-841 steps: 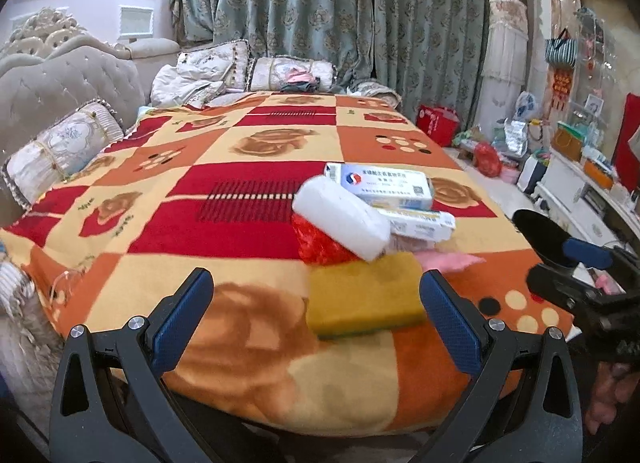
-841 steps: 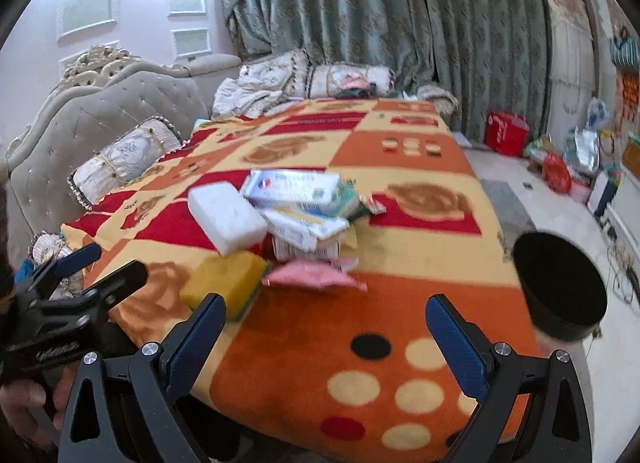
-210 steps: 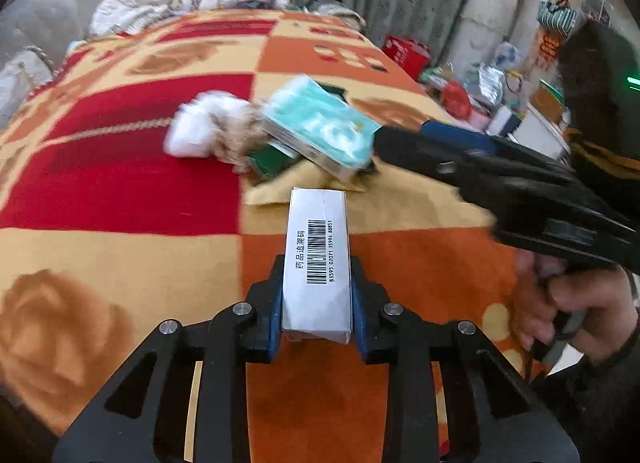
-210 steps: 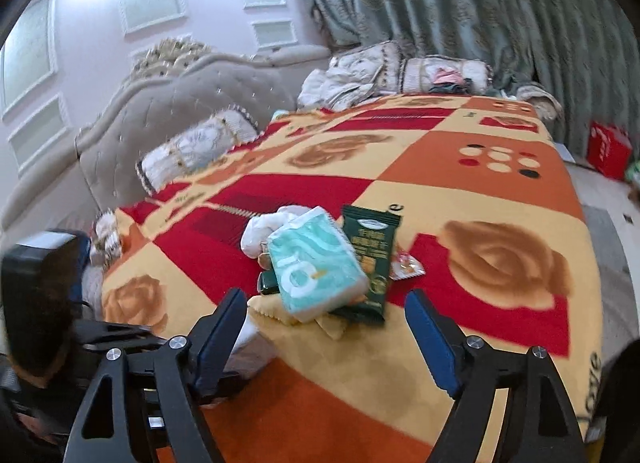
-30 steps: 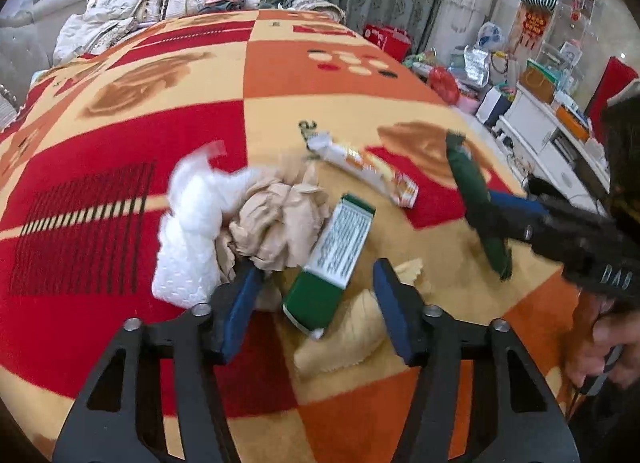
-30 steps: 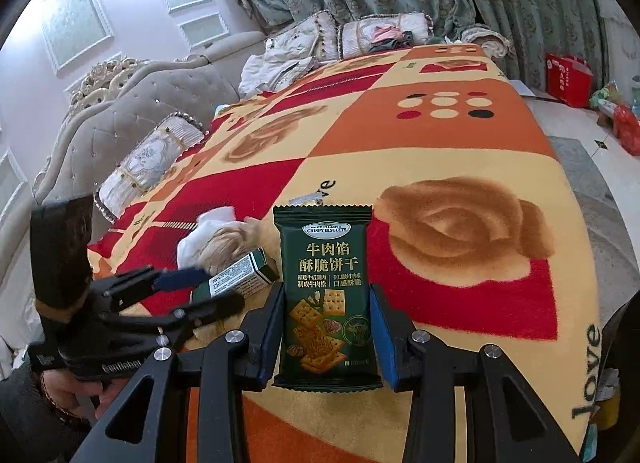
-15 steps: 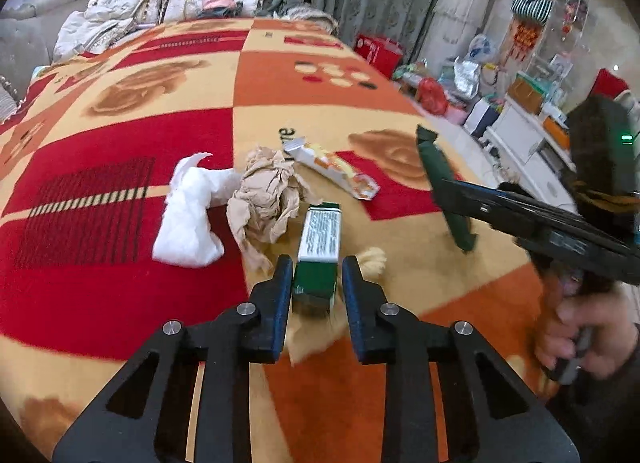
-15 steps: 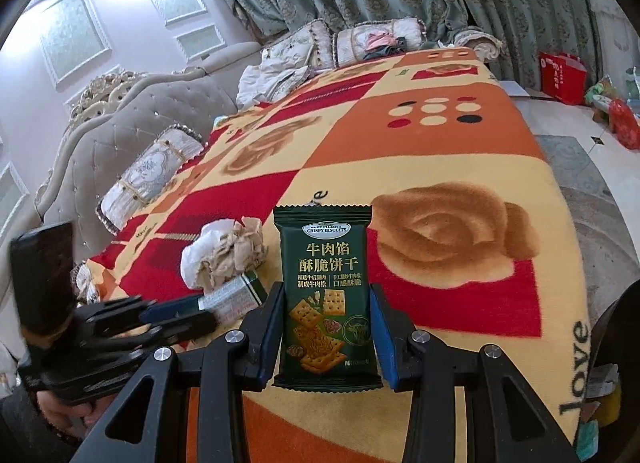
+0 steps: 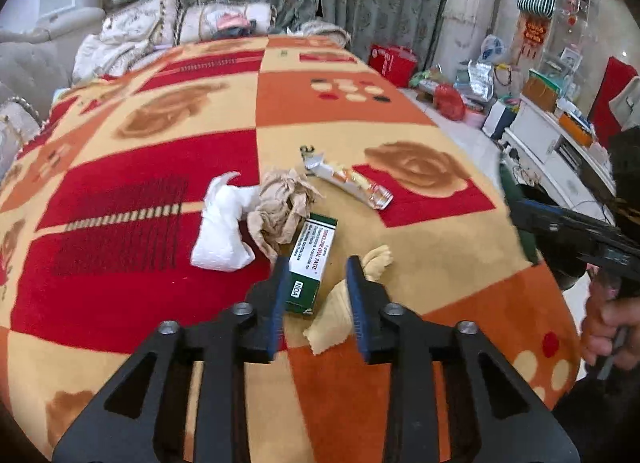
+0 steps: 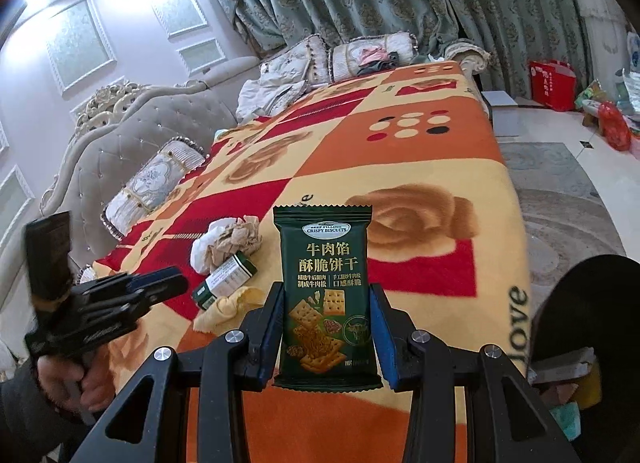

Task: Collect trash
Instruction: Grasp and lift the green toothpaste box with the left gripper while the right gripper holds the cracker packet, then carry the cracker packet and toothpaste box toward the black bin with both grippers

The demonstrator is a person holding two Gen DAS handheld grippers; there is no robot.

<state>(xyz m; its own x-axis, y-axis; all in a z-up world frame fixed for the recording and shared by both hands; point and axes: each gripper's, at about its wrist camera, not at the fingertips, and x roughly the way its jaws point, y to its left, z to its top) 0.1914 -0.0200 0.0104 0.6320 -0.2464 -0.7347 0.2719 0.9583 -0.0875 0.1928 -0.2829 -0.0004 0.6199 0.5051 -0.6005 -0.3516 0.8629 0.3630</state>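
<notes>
My left gripper (image 9: 317,265) hangs low over the bed with its jaws opening. A green and white box (image 9: 310,263) lies on the blanket between them, close against the left pad and clear of the right one. My right gripper (image 10: 327,289) is shut on an upright dark green biscuit packet (image 10: 326,295), held above the blanket. Other trash lies on the blanket by the box: a white tissue (image 9: 224,231), crumpled brown paper (image 9: 280,211), a silver wrapper (image 9: 348,181) and a pale yellow scrap (image 9: 340,311). The right gripper (image 9: 560,227) shows at the right edge.
A black bin (image 10: 580,323) holding some trash stands off the bed's right side on the floor. The patterned blanket (image 9: 160,303) covers the whole bed, with pillows (image 10: 152,187) along the headboard. A person's hand (image 10: 80,379) holds the left gripper.
The left jaws, closed round the green box half a second ago, now stand wider with the box lying between them. The right gripper has carried the packet to the right, nearer the bin.
</notes>
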